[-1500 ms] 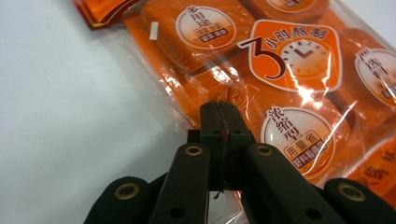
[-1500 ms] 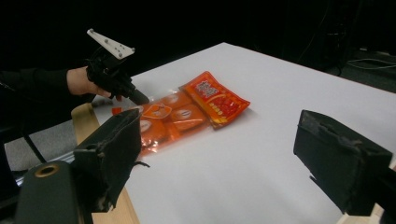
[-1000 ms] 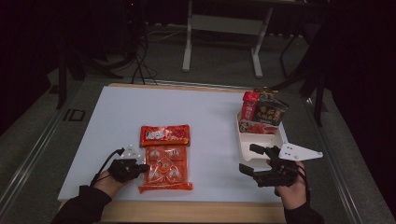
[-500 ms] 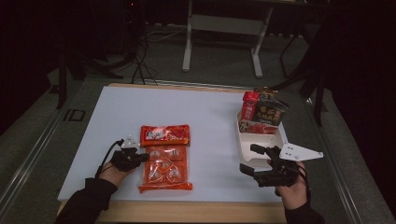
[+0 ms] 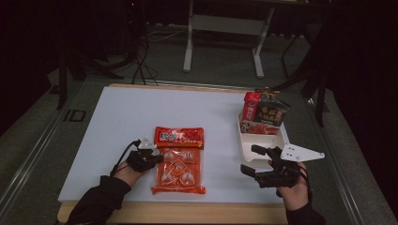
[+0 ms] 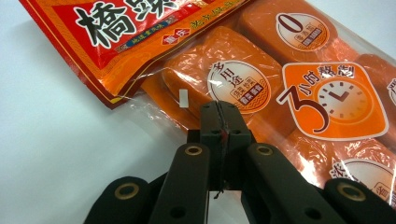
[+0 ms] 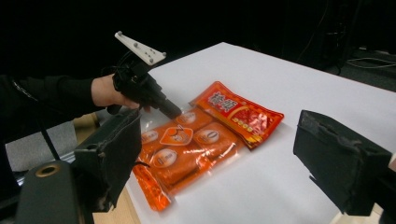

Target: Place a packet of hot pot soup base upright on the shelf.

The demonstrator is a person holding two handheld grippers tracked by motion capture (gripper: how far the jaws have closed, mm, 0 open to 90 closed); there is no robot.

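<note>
A: High view: where's the orange packet?
B: Near the counter front edge, bare surface beyond.
A: Left gripper view?
B: My left gripper fingers closed, tips on the packet's clear edge.
A: Right gripper view?
B: Right gripper fingers wide, holding nothing.

The snack bag is shiny, crinkly plastic, see-through in part. The tabletop is smooth, dull white with a wood edge. The left gripper is dull black plastic.
</note>
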